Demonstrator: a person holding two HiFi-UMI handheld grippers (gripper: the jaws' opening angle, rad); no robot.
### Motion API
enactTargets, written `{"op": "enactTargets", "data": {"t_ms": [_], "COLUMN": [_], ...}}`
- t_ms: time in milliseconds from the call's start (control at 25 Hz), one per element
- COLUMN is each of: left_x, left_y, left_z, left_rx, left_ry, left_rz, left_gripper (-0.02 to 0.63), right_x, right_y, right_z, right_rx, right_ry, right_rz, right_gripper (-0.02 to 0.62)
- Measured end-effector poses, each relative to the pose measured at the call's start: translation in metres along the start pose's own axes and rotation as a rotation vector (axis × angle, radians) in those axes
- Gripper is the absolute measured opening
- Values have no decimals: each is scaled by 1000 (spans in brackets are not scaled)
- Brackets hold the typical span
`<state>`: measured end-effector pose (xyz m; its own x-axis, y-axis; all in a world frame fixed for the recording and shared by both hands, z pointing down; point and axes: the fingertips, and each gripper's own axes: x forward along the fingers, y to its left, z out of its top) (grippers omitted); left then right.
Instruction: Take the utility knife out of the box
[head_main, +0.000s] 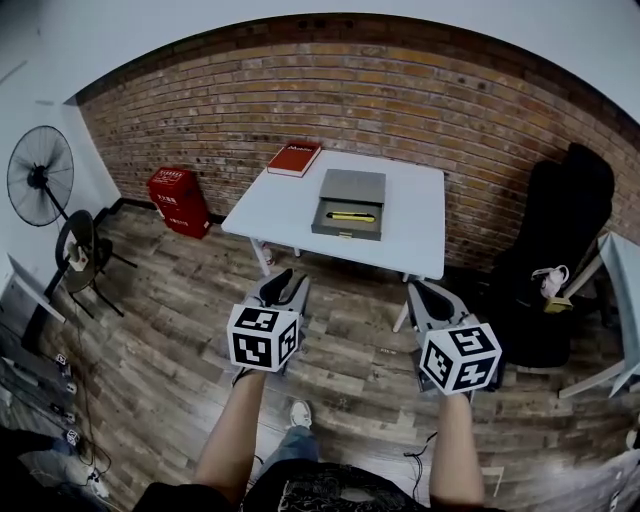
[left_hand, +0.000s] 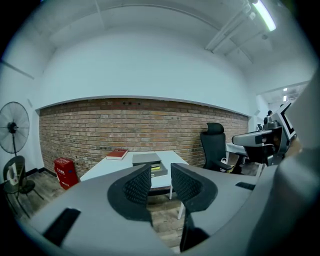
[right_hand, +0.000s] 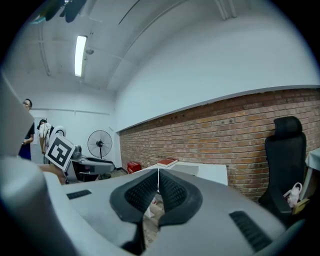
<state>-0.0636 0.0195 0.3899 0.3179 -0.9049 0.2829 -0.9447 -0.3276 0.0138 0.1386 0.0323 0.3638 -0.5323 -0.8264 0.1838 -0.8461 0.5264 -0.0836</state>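
Utility knife (head_main: 351, 216) in its open box (head_main: 330, 229), well apart from both tools
The left hand-held gripper (head_main: 290, 283) is released, jaws apart and empty; the right hand-held gripper (head_main: 432, 298) is clenched on nothing; the box sits on the white tabletop (head_main: 420, 215) at their 12 o'clock; a red book (head_main: 294, 158) lies at the box's 10 o'clock.

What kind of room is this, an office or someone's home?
Most likely an office or small workroom: a white table stands by a bare brick wall, a black office chair sits beside it, and a standing fan is nearby.
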Motion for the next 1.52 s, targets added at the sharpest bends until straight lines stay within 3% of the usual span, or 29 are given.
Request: {"op": "enactTargets", "data": {"t_ms": [800,1120,1520], "left_x": [145,170,196], "left_y": [144,170,164], "left_z": [50,51,48], "left_rx": [2,-3,25], "left_ry": [-3,-1,19], "left_rz": [-147,-184,-236], "left_gripper": [173,173,173], "right_x": [181,206,212], "right_y": [-13,-16,-33], "right_z": [51,53,47], "right_rx": [-5,-2,24], "right_ry": [30,37,32], "right_rz": [-157,-208,-256], "right_gripper": [21,21,21]}}
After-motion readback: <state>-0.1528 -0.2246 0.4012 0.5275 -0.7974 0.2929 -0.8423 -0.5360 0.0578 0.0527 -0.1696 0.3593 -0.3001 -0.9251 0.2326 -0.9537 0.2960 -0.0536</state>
